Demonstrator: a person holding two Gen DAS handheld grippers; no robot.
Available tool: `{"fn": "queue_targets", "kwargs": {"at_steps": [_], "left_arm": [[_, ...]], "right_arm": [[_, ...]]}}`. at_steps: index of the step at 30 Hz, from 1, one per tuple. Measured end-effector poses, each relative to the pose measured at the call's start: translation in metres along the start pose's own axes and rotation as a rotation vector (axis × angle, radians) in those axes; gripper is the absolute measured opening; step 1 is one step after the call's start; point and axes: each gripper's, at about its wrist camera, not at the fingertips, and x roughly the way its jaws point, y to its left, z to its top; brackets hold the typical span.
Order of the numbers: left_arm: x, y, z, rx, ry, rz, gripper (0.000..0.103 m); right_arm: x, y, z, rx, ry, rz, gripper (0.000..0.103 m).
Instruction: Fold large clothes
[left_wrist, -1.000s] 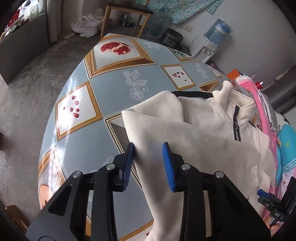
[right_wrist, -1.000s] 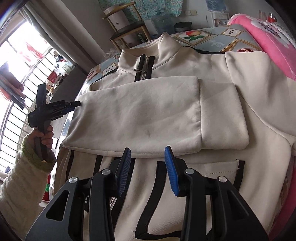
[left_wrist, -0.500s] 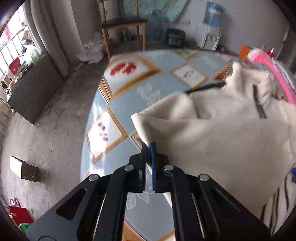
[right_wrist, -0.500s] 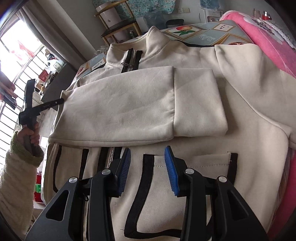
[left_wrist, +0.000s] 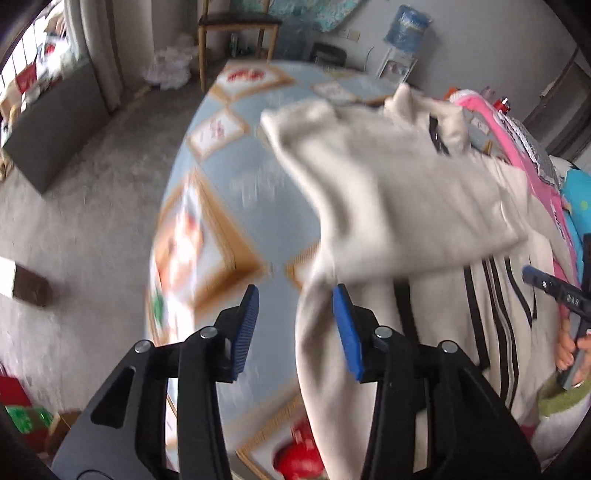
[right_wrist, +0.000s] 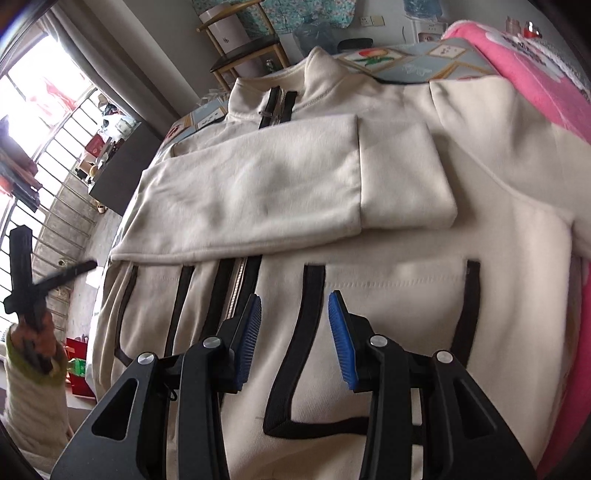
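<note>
The left gripper's (left_wrist: 295, 328) two blue fingers (left_wrist: 246, 325) stand apart and are opening, with only tablecloth (left_wrist: 236, 192) showing in the gap. The cream jacket (left_wrist: 399, 192) lies up and to the right of them: its side edge hangs just beside the right-hand pad (whether it touches there is lost in the blur), and one sleeve (left_wrist: 369, 173) is folded across the chest. Only this view shows the bare table, a wooden chair (left_wrist: 236, 33), a water bottle (left_wrist: 408, 27) by the far wall, and the right gripper (left_wrist: 554, 291) in a hand (left_wrist: 569, 350) at the right edge.

From the right wrist, the right gripper's (right_wrist: 293, 332) two fingers (right_wrist: 341, 332) are spread and grip nothing; they hover over the jacket's (right_wrist: 406, 295) lower front, a black trim strip (right_wrist: 306, 314) running between them. Here the whole front is clear: one zipped collar (right_wrist: 280, 107), the one folded sleeve (right_wrist: 258, 192) above the fingers, several black stripes. Pink fabric (right_wrist: 524, 85) lies at the right. The left gripper (right_wrist: 90, 265) shows at far left, just off the jacket's edge, held in a sleeved hand (right_wrist: 37, 343).
</note>
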Motion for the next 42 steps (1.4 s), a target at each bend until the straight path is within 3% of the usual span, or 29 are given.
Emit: {"fn": "queue_targets", "kwargs": {"at_steps": [5,7,9,14,16,20,24,25,27,30,33,35,40,42], "left_arm": [[0.009,-0.003,-0.035,-0.042,-0.01,0.023,0.038],[0.009,-0.005,-0.035,-0.04,-0.041,0.03,0.028],[0.013,-0.007,-0.034,-0.04,-0.041,0.055,0.009],[0.004,-0.022,-0.037,0.069,-0.093,0.179,0.005],[-0.011,-0.017,-0.037,0.065,-0.115,0.172,0.005],[0.0,-0.006,-0.034,0.052,-0.059,0.144,0.005],[-0.01,-0.008,-0.042,0.039,-0.038,0.117,0.011],[-0.019,-0.009,-0.049,0.044,-0.035,0.097,0.016],[-0.035,-0.014,-0.066,0.059,-0.054,0.08,0.037],[-0.045,-0.029,-0.098,0.091,-0.042,0.071,0.039],[-0.031,-0.042,-0.133,0.139,0.008,0.192,0.043],[-0.036,-0.039,-0.146,0.127,-0.046,0.222,0.045],[-0.068,-0.037,-0.144,0.041,-0.101,0.227,0.047],[-0.074,-0.047,-0.132,0.05,-0.118,0.219,0.061]], "right_arm": [[0.001,0.006,-0.022,0.031,0.001,0.02,0.038],[-0.005,0.01,-0.031,0.034,-0.018,0.016,0.038],[-0.01,0.012,-0.038,0.044,-0.031,0.019,0.038],[-0.023,0.014,-0.052,0.064,-0.052,0.018,0.038],[-0.029,0.013,-0.055,0.056,-0.064,0.002,0.038],[-0.031,0.011,-0.058,0.045,-0.061,-0.032,0.038],[-0.041,0.017,-0.064,-0.013,-0.055,-0.079,0.038],[-0.044,0.02,-0.067,-0.035,-0.051,-0.081,0.038],[-0.049,0.024,-0.077,-0.083,-0.037,-0.104,0.043],[-0.05,0.026,-0.098,-0.14,-0.014,-0.159,0.047],[-0.043,0.024,-0.118,-0.179,0.018,-0.232,0.047],[-0.045,0.02,-0.128,-0.187,-0.001,-0.232,0.047],[-0.065,0.012,-0.132,-0.166,-0.009,-0.209,0.049],[-0.074,-0.002,-0.127,-0.117,-0.034,-0.176,0.06]]}}
